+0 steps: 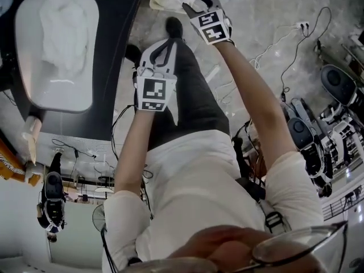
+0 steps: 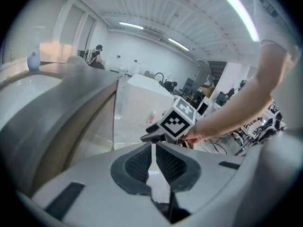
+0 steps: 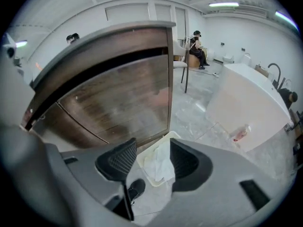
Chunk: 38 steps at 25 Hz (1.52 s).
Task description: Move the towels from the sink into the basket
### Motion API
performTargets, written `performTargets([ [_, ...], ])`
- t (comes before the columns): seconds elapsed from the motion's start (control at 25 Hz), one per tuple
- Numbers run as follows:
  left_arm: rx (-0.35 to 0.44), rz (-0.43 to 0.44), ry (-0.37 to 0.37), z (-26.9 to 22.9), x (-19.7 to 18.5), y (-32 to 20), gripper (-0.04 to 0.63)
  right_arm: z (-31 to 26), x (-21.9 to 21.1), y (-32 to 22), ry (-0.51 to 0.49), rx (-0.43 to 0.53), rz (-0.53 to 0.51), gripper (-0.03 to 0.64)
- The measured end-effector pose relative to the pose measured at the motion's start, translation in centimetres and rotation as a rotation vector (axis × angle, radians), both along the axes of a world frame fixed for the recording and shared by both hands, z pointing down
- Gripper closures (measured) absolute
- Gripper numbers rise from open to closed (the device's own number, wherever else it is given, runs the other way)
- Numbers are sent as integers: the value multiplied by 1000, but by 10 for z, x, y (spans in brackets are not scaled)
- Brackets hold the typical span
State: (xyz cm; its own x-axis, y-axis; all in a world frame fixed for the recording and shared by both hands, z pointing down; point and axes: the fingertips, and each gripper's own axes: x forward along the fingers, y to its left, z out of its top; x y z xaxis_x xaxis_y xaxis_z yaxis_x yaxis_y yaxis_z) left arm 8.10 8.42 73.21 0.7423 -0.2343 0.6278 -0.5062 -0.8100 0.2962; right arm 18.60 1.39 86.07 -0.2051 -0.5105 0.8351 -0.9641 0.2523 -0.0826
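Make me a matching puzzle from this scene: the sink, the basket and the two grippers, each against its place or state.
Things:
1 sink
2 basket
3 right gripper
4 left gripper

Place or state:
a jaws apart, empty
b on the floor, loose towel inside
c jaws all but together, empty
d in the dark counter, bunched towel inside

Pairs: 1-d, 2-b, 3-a, 4-c

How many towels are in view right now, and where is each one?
2: one white towel crumpled in the sink, a second towel lying in the basket. Either heap could hide more.
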Motion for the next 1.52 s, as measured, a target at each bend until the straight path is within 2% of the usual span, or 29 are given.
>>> performTargets([
  [0.12,24,9,3,7,-19,47,565,-2,-18,54,-4,30,-2,441],
  [0.24,61,22,6,4,-52,40,565,-20,-55,52,-4,61,-22,505],
  [0.4,113,27,25,-55,-77,29,565,-98,-94,52,8,132,-86,563],
  [0.6,163,-41,51,-130,-113,12,565,-196,-143,53,1,210,-165,620],
  [0.8,218,-125,71,-205,-171,5,565,-307,-203,42,-69,362,-211,620],
  [1.08,283,-292,99,-287,-259,5,565,-429,-276,33,-168,532,-373,621],
  [1.28,334,-426,125,-326,-312,7,565,-478,-306,39,-203,619,-465,620],
  [1.52,394,-522,146,-357,-350,9,565,-511,-314,45,-234,676,-469,620],
])
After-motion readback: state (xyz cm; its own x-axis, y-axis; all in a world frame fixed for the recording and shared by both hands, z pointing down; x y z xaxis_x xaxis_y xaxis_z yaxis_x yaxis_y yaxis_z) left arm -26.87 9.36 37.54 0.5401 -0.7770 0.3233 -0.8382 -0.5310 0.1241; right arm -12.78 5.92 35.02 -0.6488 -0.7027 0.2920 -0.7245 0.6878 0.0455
